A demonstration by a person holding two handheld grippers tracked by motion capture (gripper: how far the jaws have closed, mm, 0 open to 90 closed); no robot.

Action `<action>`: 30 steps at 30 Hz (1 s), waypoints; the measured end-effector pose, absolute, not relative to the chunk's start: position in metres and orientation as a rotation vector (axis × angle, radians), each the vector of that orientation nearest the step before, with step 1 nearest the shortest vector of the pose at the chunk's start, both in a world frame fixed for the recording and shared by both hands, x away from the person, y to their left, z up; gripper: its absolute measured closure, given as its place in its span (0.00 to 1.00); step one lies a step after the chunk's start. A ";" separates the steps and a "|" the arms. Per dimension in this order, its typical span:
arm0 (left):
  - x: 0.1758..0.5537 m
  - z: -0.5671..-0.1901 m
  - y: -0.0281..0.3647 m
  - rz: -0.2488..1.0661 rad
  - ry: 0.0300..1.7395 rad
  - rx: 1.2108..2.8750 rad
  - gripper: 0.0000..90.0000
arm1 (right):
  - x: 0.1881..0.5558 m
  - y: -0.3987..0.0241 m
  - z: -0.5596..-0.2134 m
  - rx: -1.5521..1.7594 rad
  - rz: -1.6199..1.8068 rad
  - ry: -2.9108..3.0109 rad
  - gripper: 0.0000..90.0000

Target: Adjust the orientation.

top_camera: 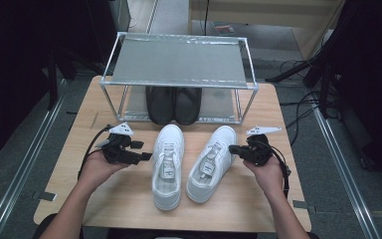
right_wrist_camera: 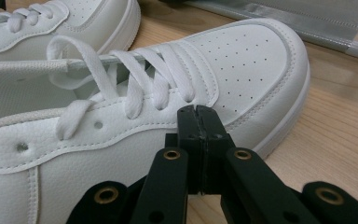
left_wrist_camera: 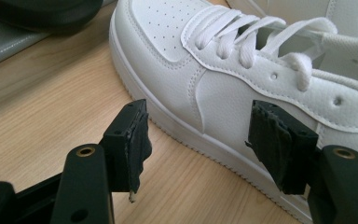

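Two white sneakers lie side by side on the wooden table (top_camera: pixel 119 199), toes toward the rack. The left sneaker (top_camera: pixel 168 164) has my left gripper (top_camera: pixel 146 157) just off its left side, jaws open and empty. In the left gripper view that gripper (left_wrist_camera: pixel 198 147) stands wide before the left sneaker (left_wrist_camera: pixel 223 79), not touching it. The right sneaker (top_camera: pixel 211 162) has my right gripper (top_camera: pixel 233 149) by its right side with the jaws shut. In the right gripper view the right gripper (right_wrist_camera: pixel 198 112) sits pressed together, empty, close against the right sneaker (right_wrist_camera: pixel 135 112).
A metal shoe rack (top_camera: pixel 179 62) stands at the back of the table with a pair of black shoes (top_camera: pixel 174 104) on its lower shelf. Bare wood runs along the front edge and both sides. Cables and stands crowd the floor at right.
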State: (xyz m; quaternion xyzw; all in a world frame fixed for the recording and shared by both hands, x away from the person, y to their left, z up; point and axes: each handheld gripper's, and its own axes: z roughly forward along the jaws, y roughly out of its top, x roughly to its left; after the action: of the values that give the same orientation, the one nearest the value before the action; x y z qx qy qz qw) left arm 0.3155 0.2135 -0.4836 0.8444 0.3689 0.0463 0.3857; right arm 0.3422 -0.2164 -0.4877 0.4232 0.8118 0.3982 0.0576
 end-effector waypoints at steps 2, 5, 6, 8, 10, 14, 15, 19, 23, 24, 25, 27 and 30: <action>0.314 -0.484 0.215 0.123 0.942 2.154 0.42 | 0.344 -0.215 -0.488 1.280 1.210 2.462 1.00; 0.312 -0.484 0.218 0.122 0.951 2.150 0.42 | 0.346 -0.212 -0.488 1.273 1.208 2.467 1.00; 0.311 -0.484 0.219 0.121 0.954 2.146 0.42 | 0.347 -0.211 -0.488 1.273 1.210 2.469 1.00; 0.309 -0.484 0.220 0.117 0.954 2.138 0.42 | 0.349 -0.210 -0.488 1.271 1.214 2.470 1.00; 0.307 -0.483 0.221 0.118 0.955 2.129 0.43 | 0.350 -0.208 -0.488 1.266 1.212 2.474 1.00; 0.303 -0.484 0.222 0.122 0.956 2.131 0.42 | 0.353 -0.204 -0.488 1.260 1.216 2.481 1.00; 0.303 -0.484 0.222 0.122 0.962 2.129 0.42 | 0.354 -0.203 -0.488 1.260 1.216 2.483 1.00; 0.299 -0.484 0.225 0.123 0.975 2.124 0.42 | 0.356 -0.198 -0.488 1.242 1.216 2.493 1.00; 0.297 -0.485 0.228 0.133 0.983 2.121 0.42 | 0.358 -0.193 -0.488 1.224 1.215 2.504 1.00; 0.296 -0.485 0.229 0.132 0.988 2.120 0.42 | 0.358 -0.192 -0.488 1.221 1.217 2.509 1.00; 0.295 -0.485 0.229 0.134 0.993 2.118 0.42 | 0.359 -0.191 -0.488 1.218 1.218 2.511 1.00; 0.294 -0.485 0.230 0.137 0.993 2.121 0.42 | 0.360 -0.189 -0.488 1.212 1.221 2.515 1.00; 0.293 -0.486 0.232 0.140 0.999 2.123 0.42 | 0.362 -0.187 -0.488 1.200 1.221 2.521 1.00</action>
State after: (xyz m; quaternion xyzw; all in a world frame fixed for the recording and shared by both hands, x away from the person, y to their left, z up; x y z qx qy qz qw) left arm 0.2927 0.2321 -0.4856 0.8334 0.3923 0.0551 0.3854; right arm 0.3618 -0.1869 -0.4883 0.3933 0.8264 0.4003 0.0471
